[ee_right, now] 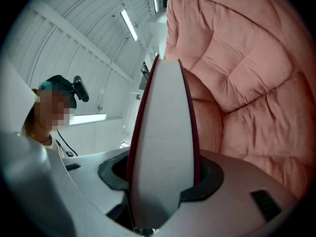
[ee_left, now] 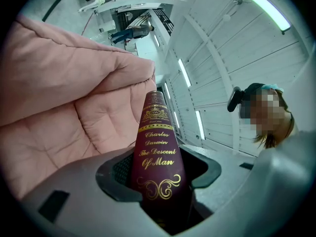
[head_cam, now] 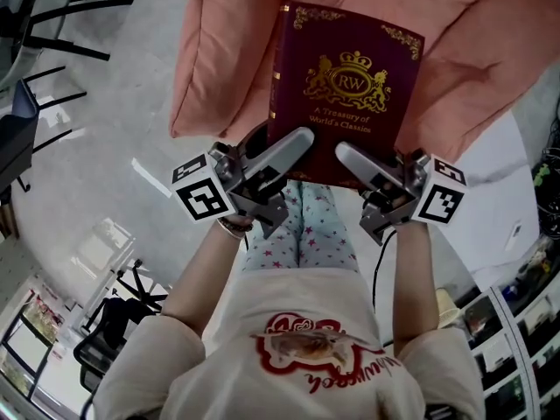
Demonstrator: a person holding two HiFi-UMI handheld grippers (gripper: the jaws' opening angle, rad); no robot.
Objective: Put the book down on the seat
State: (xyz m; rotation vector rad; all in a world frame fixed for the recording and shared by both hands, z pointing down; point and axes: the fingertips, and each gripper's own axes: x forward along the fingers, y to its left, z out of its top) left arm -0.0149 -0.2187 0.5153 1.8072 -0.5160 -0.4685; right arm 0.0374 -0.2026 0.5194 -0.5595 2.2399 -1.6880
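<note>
A maroon hardback book point(head_cam: 346, 86) with gold print is held flat over the pink quilted seat point(head_cam: 219, 59). My left gripper point(head_cam: 296, 145) is shut on its near left corner. Between those jaws the left gripper view shows the gold-lettered spine point(ee_left: 157, 152), with the pink cushion point(ee_left: 64, 98) behind it. My right gripper point(head_cam: 352, 157) is shut on the near right corner. The white page edges point(ee_right: 165, 142) fill that gripper's jaws, and the cushion point(ee_right: 247, 83) lies to the right. The book's underside is hidden.
Black chair legs point(head_cam: 61, 33) stand on the pale floor at the upper left. A black office chair point(head_cam: 109, 344) is at the lower left and shelving point(head_cam: 525, 322) at the lower right. The person's legs point(head_cam: 302, 230) are just below the book.
</note>
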